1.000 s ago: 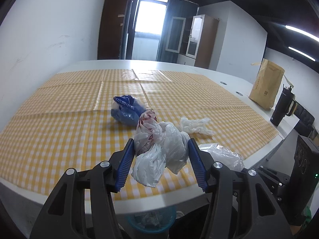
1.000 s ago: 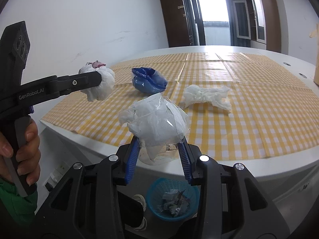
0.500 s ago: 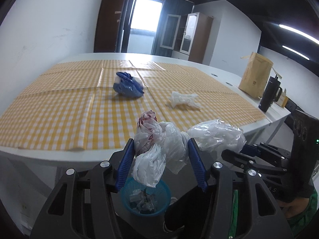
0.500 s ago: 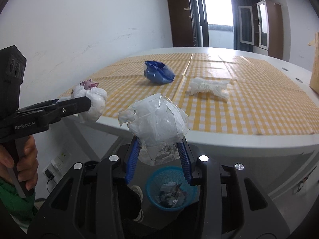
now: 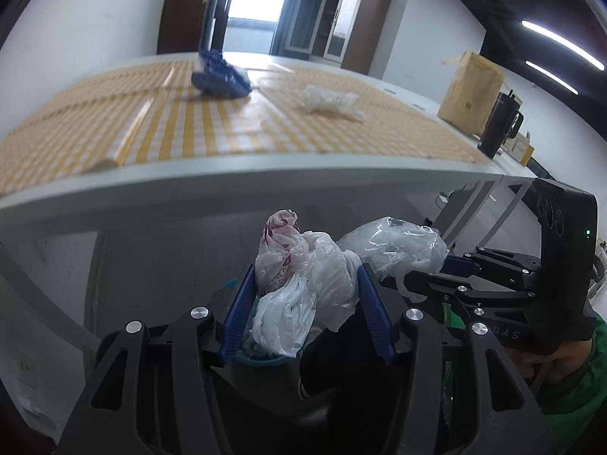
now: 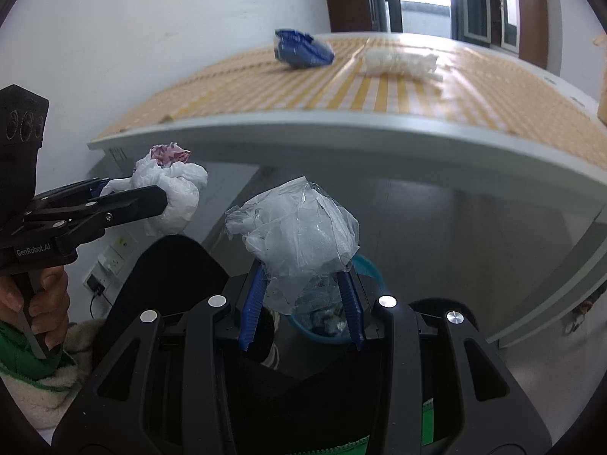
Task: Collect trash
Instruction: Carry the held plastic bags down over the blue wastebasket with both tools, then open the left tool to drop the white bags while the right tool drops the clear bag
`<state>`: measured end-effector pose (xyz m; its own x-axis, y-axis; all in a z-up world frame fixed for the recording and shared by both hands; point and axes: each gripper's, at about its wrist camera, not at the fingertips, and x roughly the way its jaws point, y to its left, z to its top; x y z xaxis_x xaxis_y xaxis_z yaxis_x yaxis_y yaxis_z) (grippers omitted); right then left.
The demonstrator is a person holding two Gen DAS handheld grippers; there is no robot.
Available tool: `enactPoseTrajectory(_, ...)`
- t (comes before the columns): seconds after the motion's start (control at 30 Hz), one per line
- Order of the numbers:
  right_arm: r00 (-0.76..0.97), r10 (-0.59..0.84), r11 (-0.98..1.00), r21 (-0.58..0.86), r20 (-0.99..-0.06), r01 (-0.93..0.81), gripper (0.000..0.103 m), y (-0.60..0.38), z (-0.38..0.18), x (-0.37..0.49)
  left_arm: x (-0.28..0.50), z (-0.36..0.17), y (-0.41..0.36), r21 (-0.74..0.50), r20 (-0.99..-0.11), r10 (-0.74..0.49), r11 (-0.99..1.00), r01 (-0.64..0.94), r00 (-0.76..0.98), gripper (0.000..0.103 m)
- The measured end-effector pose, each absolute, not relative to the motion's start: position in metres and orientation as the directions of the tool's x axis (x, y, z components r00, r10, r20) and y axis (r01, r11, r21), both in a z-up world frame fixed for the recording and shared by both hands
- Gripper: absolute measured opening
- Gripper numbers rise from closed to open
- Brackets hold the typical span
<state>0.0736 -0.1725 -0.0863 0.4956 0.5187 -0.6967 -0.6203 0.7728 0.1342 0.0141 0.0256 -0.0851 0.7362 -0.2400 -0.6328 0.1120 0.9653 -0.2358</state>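
The left gripper (image 5: 303,299) was clenched on a crumpled white plastic bag (image 5: 303,292) with a red-patterned scrap at its top, held below the tabletop (image 5: 227,182) edge and over the blue trash basket (image 5: 265,360), whose rim showed just beneath the bag. Up on the yellow checked cloth (image 5: 189,132) lay a blue bag (image 5: 220,76) to the left and a crumpled white wrapper (image 5: 330,100) to its right, well apart from both grippers. A brown paper bag (image 5: 470,94) and a dark mug (image 5: 500,125) stood at the far right of the tabletop. The right gripper (image 6: 301,303) was grasping a wad of clear plastic film (image 6: 299,231), held beside the white bag and likewise below the tabletop edge, above the blue basket (image 6: 370,269), which already held some scraps
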Motion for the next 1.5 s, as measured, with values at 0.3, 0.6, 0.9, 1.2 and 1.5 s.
enactPoseTrajectory(0.3,0.440,0.435,0.807,0.124,-0.786,-0.577,0.035,-0.154,-0.147,0.097,0.035,-0.145,0.034,-0.282,-0.703,-0.252,0.957,0.065,0.666,0.054)
enactPoseTrajectory(0.6,0.358,0.363,0.837,0.132,-0.860,-0.530,0.035,-0.129,-0.207,0.141,0.081,-0.201,0.058,-0.331,-0.757,-0.244,0.943,-0.034,0.606,0.054)
enactPoseTrajectory(0.9,0.273,0.320,0.860,0.156,-0.907,-0.486,0.035,-0.104,-0.253,0.178,0.126,-0.252,0.073,-0.335,-0.816,-0.218,0.933,-0.132,0.535,0.054)
enactPoseTrajectory(1.2,0.196,0.268,0.884,0.160,-0.943,-0.440,0.035,-0.087,-0.294,0.216,0.168,-0.300,0.085,-0.367,-0.866,-0.234,0.898,-0.244,0.442,0.054)
enactPoseTrajectory(1.5,0.114,0.239,0.910,0.181,-0.964,-0.374,0.035,-0.085,-0.333,0.252,0.202,-0.336,0.094,-0.383,-0.896,-0.253,0.856,-0.348,0.365,0.054)
